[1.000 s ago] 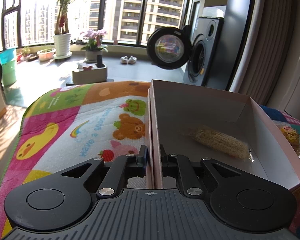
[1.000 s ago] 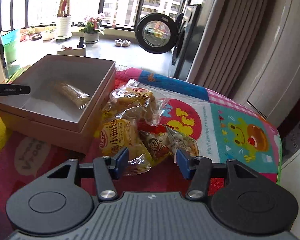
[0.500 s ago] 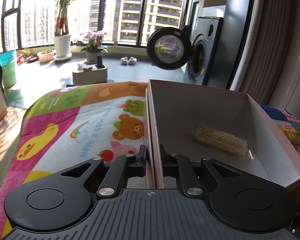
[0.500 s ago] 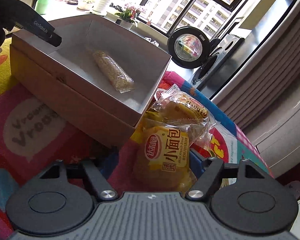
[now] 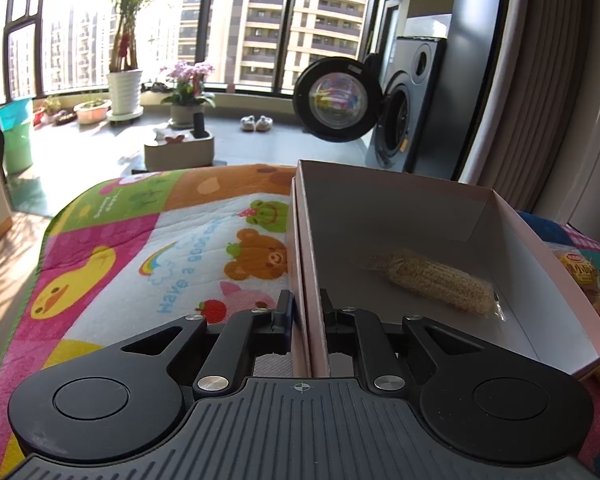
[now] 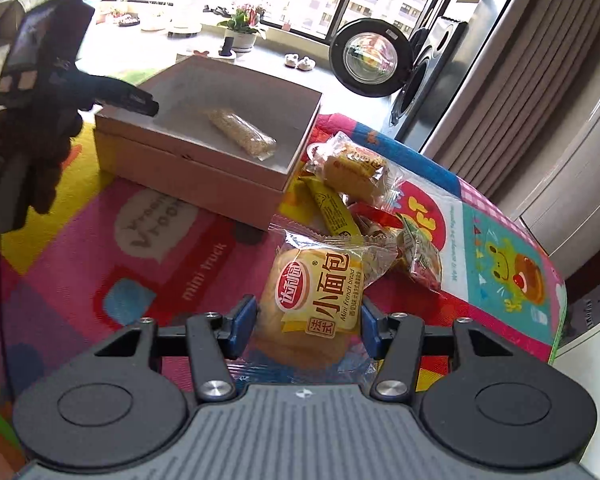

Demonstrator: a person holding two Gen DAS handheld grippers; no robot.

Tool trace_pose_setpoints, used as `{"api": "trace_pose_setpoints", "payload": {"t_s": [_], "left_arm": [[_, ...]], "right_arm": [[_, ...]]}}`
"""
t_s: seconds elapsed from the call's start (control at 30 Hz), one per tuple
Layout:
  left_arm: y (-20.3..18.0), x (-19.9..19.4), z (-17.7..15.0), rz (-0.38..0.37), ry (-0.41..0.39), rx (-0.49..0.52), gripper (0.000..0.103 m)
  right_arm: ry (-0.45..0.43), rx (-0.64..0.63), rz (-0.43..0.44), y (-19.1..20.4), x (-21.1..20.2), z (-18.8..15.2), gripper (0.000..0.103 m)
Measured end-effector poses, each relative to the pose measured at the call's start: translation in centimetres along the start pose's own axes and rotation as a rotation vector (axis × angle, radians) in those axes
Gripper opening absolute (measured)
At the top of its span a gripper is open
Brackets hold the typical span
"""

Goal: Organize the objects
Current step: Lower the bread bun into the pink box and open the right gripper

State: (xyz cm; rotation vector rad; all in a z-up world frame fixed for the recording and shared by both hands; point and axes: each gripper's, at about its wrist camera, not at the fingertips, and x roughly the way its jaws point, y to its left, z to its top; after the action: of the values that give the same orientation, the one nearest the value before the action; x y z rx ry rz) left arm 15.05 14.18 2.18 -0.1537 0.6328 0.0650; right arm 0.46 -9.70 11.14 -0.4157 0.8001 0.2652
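Observation:
A pink-and-white cardboard box stands open on the mat, with one clear-wrapped grain bar lying on its floor. My left gripper is shut on the box's near left wall, one finger inside and one outside. In the right wrist view the same box and grain bar show, and the left gripper pinches the box's far corner, held by a gloved hand. My right gripper is shut on a yellow mini French bread packet, its blue pads pressing both sides.
A pile of wrapped snacks lies against the box's right side on the colourful play mat. The mat's edge drops off at the right. A washing machine with an open door and potted plants stand beyond.
My right gripper has closed in on the yellow bread packet and pulled back and up with it. The left gripper has kept its hold on the box wall.

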Motion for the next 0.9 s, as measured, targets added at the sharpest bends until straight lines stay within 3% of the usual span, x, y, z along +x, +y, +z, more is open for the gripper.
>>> {"api": "trace_pose_setpoints", "payload": {"t_s": [0.17,0.3,0.6,0.67,0.7,0.73,0.9], "left_arm": [[0.0,0.1,-0.1,-0.001,-0.001,-0.005,0.014],[0.1,0.1,0.0,-0.003,-0.002,-0.011,0.014],[0.5,0.2,-0.1,-0.020,0.001,-0.026,0.015],[0.6,0.3,-0.1,-0.024,0.000,-0.030,0.015],[0.6,0.3,-0.1,-0.025,0.000,-0.031,0.015],[0.6,0.3,-0.1,-0.026,0.000,-0.031,0.015],[0.7,0.4,-0.1,-0.027,-0.001,-0.033,0.015]], "right_arm": [[-0.115,0.126,0.164,-1.2,-4.1,3.6,0.053],[-0.173,0.172,0.246,-0.9,-4.1,7.6,0.053],[-0.149,0.228,0.288,1.1,2.5,13.8,0.053],[-0.141,0.218,0.289,1.6,3.9,14.2,0.057],[-0.129,0.222,0.283,1.7,4.6,14.2,0.067],[-0.120,0.231,0.278,1.7,5.1,14.2,0.070],[-0.122,0.265,0.252,-0.2,4.9,13.0,0.072]]}}
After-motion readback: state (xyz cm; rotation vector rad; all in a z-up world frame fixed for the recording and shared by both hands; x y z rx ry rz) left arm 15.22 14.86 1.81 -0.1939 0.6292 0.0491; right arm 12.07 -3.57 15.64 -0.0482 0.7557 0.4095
